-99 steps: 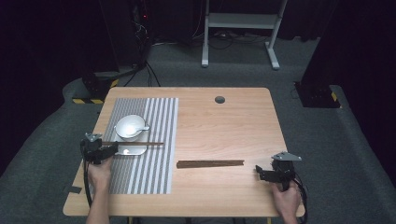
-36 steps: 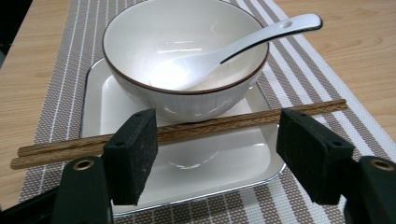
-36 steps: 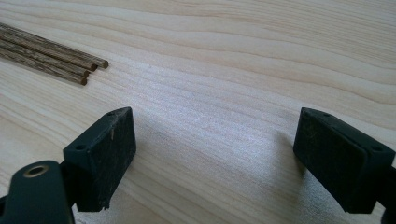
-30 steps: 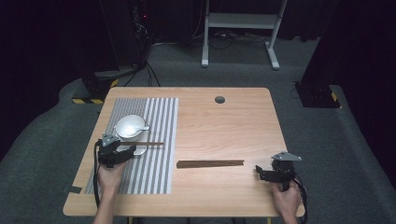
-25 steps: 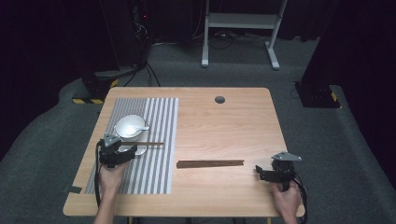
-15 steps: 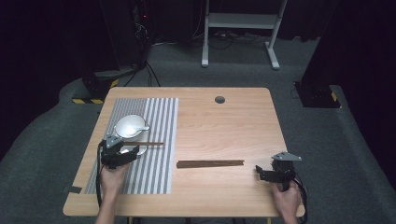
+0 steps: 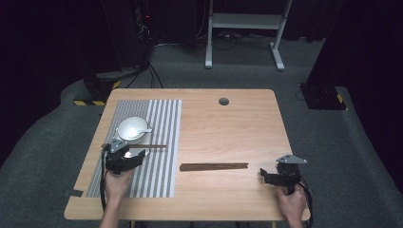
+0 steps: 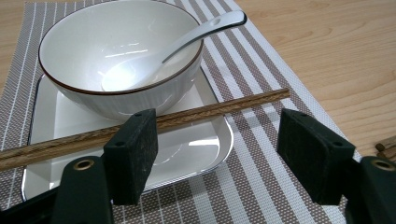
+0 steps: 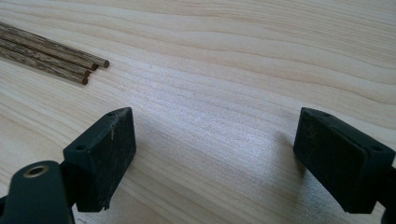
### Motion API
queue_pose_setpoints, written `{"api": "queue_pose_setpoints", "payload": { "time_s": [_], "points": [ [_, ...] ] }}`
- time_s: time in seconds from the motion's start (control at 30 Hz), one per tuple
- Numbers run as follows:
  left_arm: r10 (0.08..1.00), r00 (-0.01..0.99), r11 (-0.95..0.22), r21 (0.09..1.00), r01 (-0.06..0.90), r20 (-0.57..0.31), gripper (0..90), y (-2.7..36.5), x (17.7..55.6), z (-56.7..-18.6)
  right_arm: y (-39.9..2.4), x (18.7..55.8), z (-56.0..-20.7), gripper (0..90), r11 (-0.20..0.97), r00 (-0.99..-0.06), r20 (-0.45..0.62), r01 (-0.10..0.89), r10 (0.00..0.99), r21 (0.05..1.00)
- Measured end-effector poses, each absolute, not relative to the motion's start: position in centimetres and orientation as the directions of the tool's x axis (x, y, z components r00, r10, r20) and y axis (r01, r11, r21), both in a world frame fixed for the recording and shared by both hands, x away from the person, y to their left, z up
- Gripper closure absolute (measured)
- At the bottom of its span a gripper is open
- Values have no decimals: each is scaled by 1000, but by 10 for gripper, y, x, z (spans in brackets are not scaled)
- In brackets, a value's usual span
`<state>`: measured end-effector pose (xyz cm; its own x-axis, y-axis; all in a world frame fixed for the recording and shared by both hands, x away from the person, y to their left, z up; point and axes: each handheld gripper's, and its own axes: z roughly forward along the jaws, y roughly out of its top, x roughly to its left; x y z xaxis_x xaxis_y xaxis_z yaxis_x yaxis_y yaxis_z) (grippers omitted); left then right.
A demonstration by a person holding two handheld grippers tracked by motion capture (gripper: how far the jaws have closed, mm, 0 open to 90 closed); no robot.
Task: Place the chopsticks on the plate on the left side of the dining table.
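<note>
Place setting, table's left edge: one chopstick laid.
My left claw [image 8: 215, 154] gapes, empty, over that chopstick [image 8: 196, 113] across the tray [image 8: 205, 147]; spare sticks [image 7: 214, 166] wait mid-table; right claw [image 9: 212, 158] wide, idle.

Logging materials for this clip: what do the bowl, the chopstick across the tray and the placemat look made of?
Bowl: glazed white ceramic, it seems; glossy reflections, thin brown rim. Chopstick: dark wood, matte, visible grain. Placemat: woven, textile or vinyl, fine mesh texture in grey and white stripes.

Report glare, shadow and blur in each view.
High view: table lit, room around it dark, picture soft. Left gripper view: glare on bowl and tray, near jaws sharp. Right gripper view: pale sheen on the wood between the jaws, chopsticks slightly soft.
</note>
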<state>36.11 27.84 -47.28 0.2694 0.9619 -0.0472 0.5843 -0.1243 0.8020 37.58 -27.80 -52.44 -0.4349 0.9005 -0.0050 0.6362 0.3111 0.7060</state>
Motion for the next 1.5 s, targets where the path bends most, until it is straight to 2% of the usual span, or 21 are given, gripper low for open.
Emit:
{"api": "queue_pose_setpoints", "payload": {
  "time_s": [1.5],
  "points": [
    [933, 357, -186, 788, 587, -46, 274, 246, 355, -476, -278, 376, -524, 127, 312, -436, -5, 636, 900, 706]
  ]
}}
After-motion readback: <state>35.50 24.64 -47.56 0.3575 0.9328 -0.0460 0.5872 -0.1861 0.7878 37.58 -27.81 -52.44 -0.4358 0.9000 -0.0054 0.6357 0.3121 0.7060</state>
